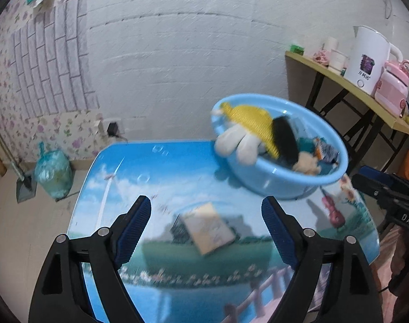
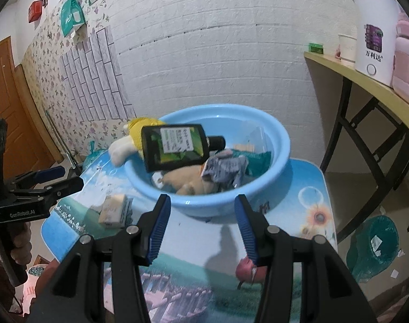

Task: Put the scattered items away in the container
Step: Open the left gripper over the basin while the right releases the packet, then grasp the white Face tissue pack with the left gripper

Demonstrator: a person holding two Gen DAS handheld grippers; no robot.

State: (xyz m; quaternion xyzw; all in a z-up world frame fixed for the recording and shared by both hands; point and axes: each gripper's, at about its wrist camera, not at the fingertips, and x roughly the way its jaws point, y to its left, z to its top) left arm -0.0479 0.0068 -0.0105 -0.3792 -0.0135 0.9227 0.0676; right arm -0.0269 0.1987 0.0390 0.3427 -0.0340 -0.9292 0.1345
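Basin at the table's far right, one box left outside it.

On the printed-top table [image 1: 156,172], the round blue plastic basin [image 1: 274,177] sits at two o'clock holding a yellow-clad stuffed toy [image 1: 247,123], whose feet overhang the rim, and a dark flat bottle [image 2: 174,145]; the small cream cardboard box [image 1: 208,227] lies at the centre.

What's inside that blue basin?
The blue basin holds a yellow plush toy, a dark bottle, a tan soft toy and crumpled packets. Anything beneath is hidden.
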